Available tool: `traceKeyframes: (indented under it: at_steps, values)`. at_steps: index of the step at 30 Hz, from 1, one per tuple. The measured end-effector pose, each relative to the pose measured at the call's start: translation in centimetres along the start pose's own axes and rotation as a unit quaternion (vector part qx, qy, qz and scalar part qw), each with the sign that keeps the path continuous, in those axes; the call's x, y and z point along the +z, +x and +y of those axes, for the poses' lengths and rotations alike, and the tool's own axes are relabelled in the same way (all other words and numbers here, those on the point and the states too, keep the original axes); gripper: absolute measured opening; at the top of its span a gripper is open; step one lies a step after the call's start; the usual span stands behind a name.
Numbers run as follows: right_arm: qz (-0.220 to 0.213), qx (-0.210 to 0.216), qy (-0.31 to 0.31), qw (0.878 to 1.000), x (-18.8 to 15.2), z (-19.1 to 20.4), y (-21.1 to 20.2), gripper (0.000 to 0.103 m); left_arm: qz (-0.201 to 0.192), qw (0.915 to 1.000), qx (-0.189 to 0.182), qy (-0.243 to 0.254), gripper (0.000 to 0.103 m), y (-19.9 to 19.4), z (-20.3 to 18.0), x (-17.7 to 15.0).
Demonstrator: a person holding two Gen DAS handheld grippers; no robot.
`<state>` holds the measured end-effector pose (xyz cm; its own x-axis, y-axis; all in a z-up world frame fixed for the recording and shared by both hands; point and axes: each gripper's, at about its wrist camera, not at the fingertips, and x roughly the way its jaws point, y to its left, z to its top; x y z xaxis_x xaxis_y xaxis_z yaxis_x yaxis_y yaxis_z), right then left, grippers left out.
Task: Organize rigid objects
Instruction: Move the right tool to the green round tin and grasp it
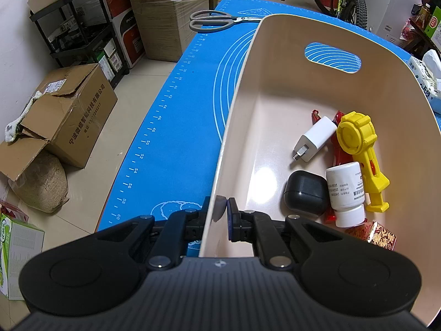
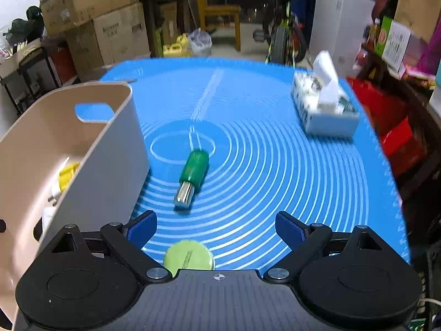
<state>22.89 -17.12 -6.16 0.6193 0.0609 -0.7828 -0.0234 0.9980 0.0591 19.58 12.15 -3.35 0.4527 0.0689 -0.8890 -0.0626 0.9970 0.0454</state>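
A beige plastic bin [image 1: 275, 88] stands on the blue mat [image 1: 171, 115]. My left gripper [image 1: 220, 215] is shut on the bin's near left wall. Inside lie a white charger [image 1: 314, 138], a yellow toy [image 1: 361, 151], a black case [image 1: 306, 193], a white bottle [image 1: 346, 193], a red item and a patterned box [image 1: 377, 234]. In the right wrist view my right gripper [image 2: 216, 229] is open and empty over the mat [image 2: 275, 165]. A green-and-silver cylinder [image 2: 191, 173] lies ahead of it, beside the bin [image 2: 104, 151]. A light green round lid [image 2: 188, 258] lies just under the gripper.
Grey scissors [image 1: 217, 20] lie on the mat's far end. A tissue box [image 2: 322, 104] stands at the far right of the mat. Cardboard boxes [image 1: 69, 115], a shelf rack, a chair and a bicycle stand around the table on the floor.
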Motion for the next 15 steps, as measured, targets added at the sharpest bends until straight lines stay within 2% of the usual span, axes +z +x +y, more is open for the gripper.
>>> traceKeyframes:
  at_steps: [7,15]
  values:
    - [0.050,0.007,-0.028,0.998,-1.1,1.3,2.2,0.092,0.000,1.0000,0.000,0.000,0.012,0.0,0.0,0.0]
    - [0.097,0.000,-0.044,0.994,-2.2,1.7,3.8,0.082,0.000,1.0000,0.000,0.000,0.012,0.0,0.0,0.0]
